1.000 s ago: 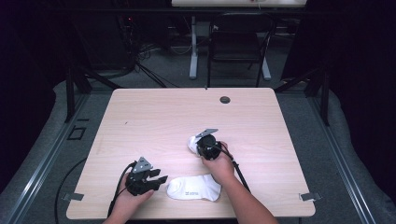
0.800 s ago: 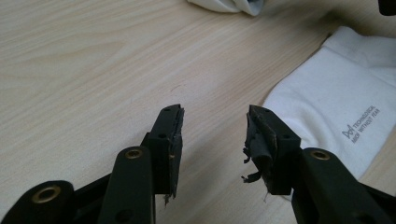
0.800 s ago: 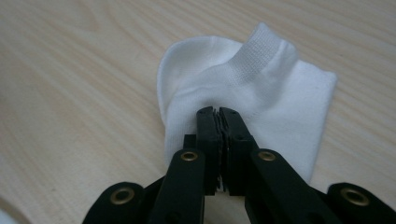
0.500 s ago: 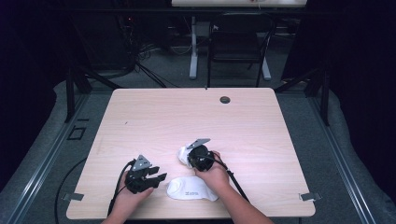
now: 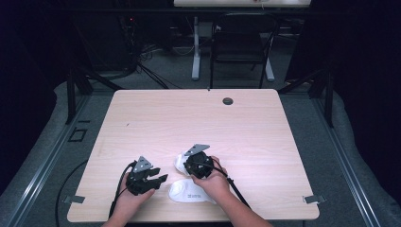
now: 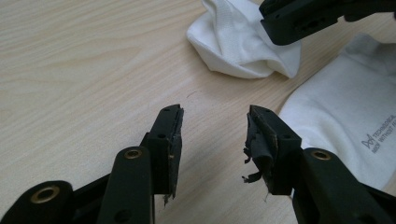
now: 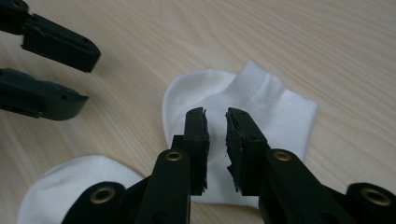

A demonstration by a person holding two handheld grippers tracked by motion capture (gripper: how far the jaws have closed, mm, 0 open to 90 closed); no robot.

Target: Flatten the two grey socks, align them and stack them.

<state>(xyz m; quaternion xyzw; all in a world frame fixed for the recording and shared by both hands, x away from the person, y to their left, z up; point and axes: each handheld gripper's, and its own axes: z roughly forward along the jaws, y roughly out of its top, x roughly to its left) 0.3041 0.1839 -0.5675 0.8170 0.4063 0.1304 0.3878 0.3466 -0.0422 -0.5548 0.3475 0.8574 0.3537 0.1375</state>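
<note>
Two white ankle socks lie near the table's front edge. One sock (image 5: 189,193) (image 6: 345,116) (image 7: 70,184) lies flat with small grey print on it. The other, crumpled sock (image 5: 178,161) (image 6: 233,46) (image 7: 266,102) rests just behind it. My right gripper (image 5: 189,164) (image 7: 215,114) hovers over the crumpled sock. Its jaws have just been opening and now stand a narrow gap apart, and nothing is pinched between them. My left gripper (image 5: 160,176) (image 6: 214,112) is open over bare wood, left of both socks, with nothing in it.
The light wooden table (image 5: 198,118) has a dark round grommet (image 5: 228,100) near its far edge. A chair and table legs stand on the floor behind. Metal clamps sit at the front corners.
The right gripper carried the crumpled sock left and nearer to the person, beside the flat sock, and its jaws have parted off it. The left gripper stayed put.
</note>
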